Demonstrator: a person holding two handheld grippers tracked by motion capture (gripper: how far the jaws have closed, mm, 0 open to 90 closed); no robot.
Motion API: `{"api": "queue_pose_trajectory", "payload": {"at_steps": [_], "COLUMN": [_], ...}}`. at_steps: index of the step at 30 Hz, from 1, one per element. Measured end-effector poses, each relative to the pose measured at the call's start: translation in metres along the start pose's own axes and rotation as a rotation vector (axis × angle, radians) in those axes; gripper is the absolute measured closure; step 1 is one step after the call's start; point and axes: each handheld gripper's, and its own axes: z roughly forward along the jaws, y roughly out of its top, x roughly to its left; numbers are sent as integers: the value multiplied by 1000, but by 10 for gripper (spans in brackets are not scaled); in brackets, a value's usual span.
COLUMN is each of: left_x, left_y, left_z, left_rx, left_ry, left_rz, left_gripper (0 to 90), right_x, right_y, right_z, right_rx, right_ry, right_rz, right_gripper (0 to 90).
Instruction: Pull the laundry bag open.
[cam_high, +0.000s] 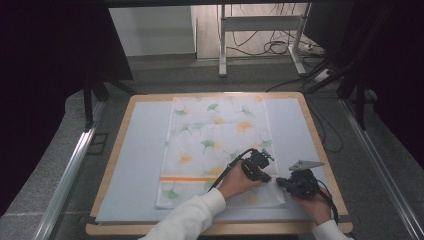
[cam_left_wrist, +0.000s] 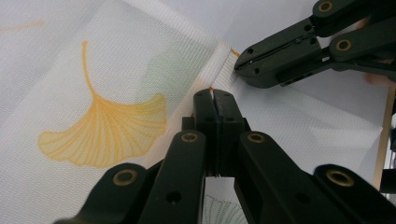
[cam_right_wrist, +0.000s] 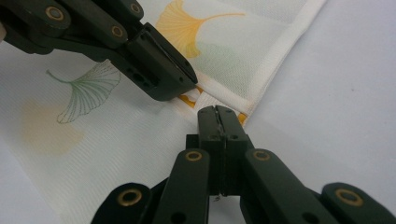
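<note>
Both grippers, left (cam_high: 266, 178) and right (cam_high: 280, 182), have jaws fully closed, pinching the white ginkgo-leaf printed cloth (cam_high: 215, 145) at its near right folded edge on the pale blue mat (cam_high: 135, 165); likely mid-fold, next move needs a synchronized lift

Two hand-held tools, both matte black: the left tool (cam_high: 265, 178) trails a black cable (cam_high: 231, 167) that loops back over the wrist, and the right tool (cam_high: 280, 182) carries a grey three-cornered plate (cam_high: 304, 164) on top and a cable of its own. Seen close in the gripper views, each tool (cam_left_wrist: 214, 95) is built of flat black links joined by brass-ringed pivots (cam_left_wrist: 189, 137), ending in two blocky jaws with small screw holes. The person wears white sleeves (cam_high: 192, 215), ribbed at the cuff.
</note>
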Motion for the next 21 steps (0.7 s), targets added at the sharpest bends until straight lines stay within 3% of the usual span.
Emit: {"api": "queue_pose_trajectory", "payload": {"at_steps": [21], "left_x": [0], "left_y": [-1], "left_z": [-2], "left_rx": [14], "left_ry": [13], "left_rz": [2], "left_gripper": [900], "right_x": [0], "right_y": [0], "right_z": [0], "right_rx": [-2], "right_ry": [0], "right_rz": [-1], "right_gripper": [897]}}
